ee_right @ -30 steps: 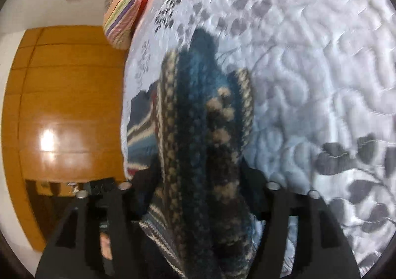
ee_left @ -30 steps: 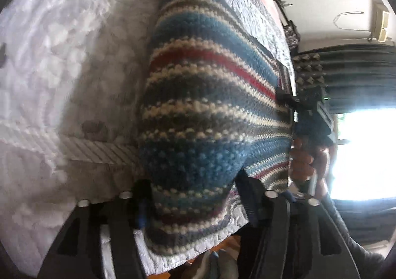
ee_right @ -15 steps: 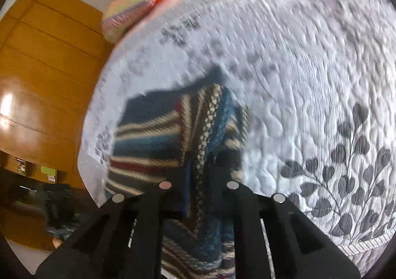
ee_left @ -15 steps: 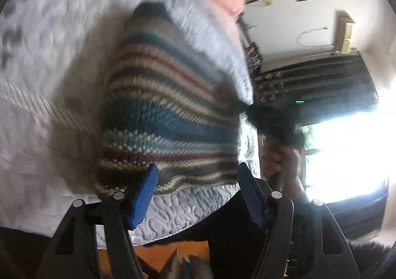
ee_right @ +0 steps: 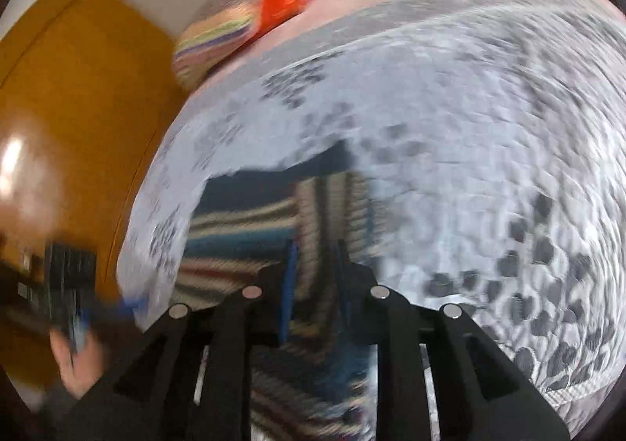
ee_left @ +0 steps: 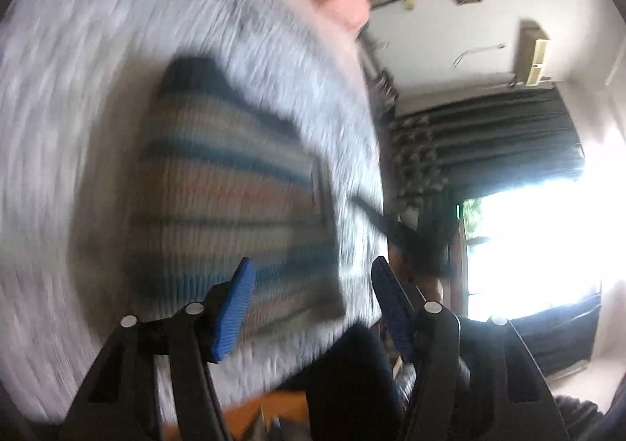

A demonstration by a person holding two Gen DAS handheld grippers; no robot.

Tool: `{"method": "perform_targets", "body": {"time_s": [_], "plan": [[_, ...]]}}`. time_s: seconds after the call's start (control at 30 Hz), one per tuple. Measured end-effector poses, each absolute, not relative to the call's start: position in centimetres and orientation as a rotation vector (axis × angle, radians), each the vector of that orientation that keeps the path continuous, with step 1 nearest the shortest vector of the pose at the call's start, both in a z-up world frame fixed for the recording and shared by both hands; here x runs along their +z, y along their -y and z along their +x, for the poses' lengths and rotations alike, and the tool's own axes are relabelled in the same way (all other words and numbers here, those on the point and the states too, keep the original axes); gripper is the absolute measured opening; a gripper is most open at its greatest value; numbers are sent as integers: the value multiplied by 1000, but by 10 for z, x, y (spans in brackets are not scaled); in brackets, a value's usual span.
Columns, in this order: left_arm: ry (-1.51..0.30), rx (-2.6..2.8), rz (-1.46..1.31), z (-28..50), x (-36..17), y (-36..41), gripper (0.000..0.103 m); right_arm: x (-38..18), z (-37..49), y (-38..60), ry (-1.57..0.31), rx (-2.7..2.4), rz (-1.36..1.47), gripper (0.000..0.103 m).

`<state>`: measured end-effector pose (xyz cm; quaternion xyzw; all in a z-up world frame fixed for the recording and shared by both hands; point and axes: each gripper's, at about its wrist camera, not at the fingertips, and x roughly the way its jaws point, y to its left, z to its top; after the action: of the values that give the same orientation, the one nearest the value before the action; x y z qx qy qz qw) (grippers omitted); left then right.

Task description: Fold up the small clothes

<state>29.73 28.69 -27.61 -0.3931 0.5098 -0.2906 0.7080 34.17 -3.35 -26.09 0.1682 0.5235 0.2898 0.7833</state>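
Observation:
A striped knit garment in blue, cream and red lies folded on the white quilt, blurred by motion. My left gripper hangs open just short of the garment's near edge, with nothing between its blue pads. In the right wrist view the same garment lies near the bed's edge. My right gripper is shut on a raised fold of it, and cloth shows between the narrow fingers. The left gripper appears there at the far left, held by a hand.
The quilt has grey leaf prints and ends at a bed edge close to both grippers. Striped and red pillows lie at the head. An orange wooden wardrobe stands beyond. Dark curtains flank a bright window.
My left gripper let go of the garment and drew back open. My right gripper narrowed from wide to shut on a fold. Both views are now blurred by motion.

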Motion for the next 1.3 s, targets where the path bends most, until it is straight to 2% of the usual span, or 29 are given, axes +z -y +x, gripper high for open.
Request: {"method": "perform_targets", "body": {"time_s": [0.07, 0.1, 0.13, 0.17, 0.27, 0.37, 0.4, 0.5, 0.57, 0.63, 0.7, 0.73, 0.8, 0.87, 0.93, 1.03, 1.13, 1.23, 1.3], "plan": [[-1136, -615, -824, 325, -281, -282, 62, -268, 341, 15, -1179, 651, 258, 19], [-1163, -590, -779, 338, -288, -277, 60, -275, 343, 11, -1201, 628, 210, 15], [-1196, -564, -747, 350, -297, -269, 60, -286, 348, 9, -1224, 583, 151, 11], [-1234, -535, -714, 358, -307, -267, 60, -295, 351, 11, -1240, 563, 127, 0], [-1309, -497, -664, 372, -337, -259, 42, -319, 359, 23, -1281, 553, 183, 0], [-1284, -490, -661, 367, -325, -268, 42, -307, 353, 29, -1261, 567, 221, 0], [-1255, -494, -643, 361, -312, -269, 45, -296, 347, 30, -1239, 580, 213, 5], [-1195, -576, -623, 331, -290, -268, 46, -274, 320, 22, -1216, 643, 166, 7], [-1207, -585, -580, 319, -297, -262, 46, -279, 304, 10, -1248, 672, 111, 7], [-1257, -534, -491, 315, -312, -252, 44, -295, 298, 4, -1279, 640, 45, 0], [-1280, -488, -429, 317, -327, -246, 34, -308, 298, 3, -1289, 610, 12, 0], [-1280, -475, -421, 318, -330, -245, 33, -308, 298, 3, -1294, 604, 22, 0], [-1276, -462, -418, 318, -321, -244, 35, -295, 293, 1, -1282, 603, 18, 1], [-1245, -489, -410, 310, -308, -241, 38, -277, 283, 2, -1252, 613, 22, 7], [-1213, -535, -396, 294, -293, -238, 38, -267, 269, 5, -1233, 624, 25, 6], [-1253, -490, -344, 286, -309, -232, 38, -277, 256, 11, -1264, 614, 4, 7], [-1262, -473, -371, 289, -329, -231, 34, -300, 252, 7, -1300, 565, -51, 3], [-1252, -454, -385, 287, -322, -231, 34, -294, 254, 6, -1315, 548, -19, 4], [-1219, -462, -411, 278, -307, -237, 38, -277, 247, 6, -1285, 553, -14, 8]]}}
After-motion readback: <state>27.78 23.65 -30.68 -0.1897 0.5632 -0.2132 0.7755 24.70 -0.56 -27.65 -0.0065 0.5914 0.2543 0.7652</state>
